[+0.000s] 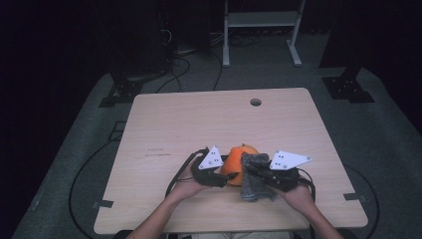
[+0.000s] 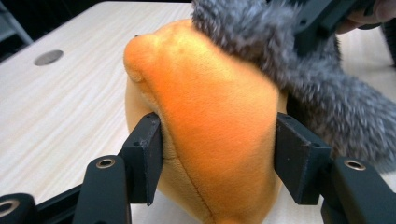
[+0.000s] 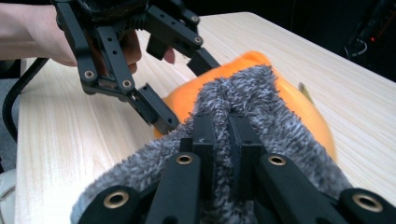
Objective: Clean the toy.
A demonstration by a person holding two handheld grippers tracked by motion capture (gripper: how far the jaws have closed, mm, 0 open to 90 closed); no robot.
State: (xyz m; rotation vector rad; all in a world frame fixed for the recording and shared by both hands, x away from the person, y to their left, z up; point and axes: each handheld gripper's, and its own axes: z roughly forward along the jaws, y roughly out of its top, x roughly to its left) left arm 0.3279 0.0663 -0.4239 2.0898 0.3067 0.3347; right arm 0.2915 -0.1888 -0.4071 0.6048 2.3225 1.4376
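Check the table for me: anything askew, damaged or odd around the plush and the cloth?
Nothing damaged or spilled. The grey fuzzy cloth lies draped over the orange plush, pinched by the right tongs, while the left tongs clamp the plush on the table.

The orange toy (image 2: 210,121) is soft plush cloth with a short, smooth pile that catches a faint sheen, and a stitched seam runs down its side. The grey cloth (image 3: 261,107) is a shaggy, rough fabric with long mixed dark and pale fibres, fully matt. The bench (image 1: 199,119) has a pale wood-grain top, smooth and matt. The fingers (image 2: 147,154) of the left gripper (image 2: 217,158) look like black matt plastic with small brass-coloured metal rings at the joints. The triangular plates (image 1: 288,160) are flat, pale grey and matt.
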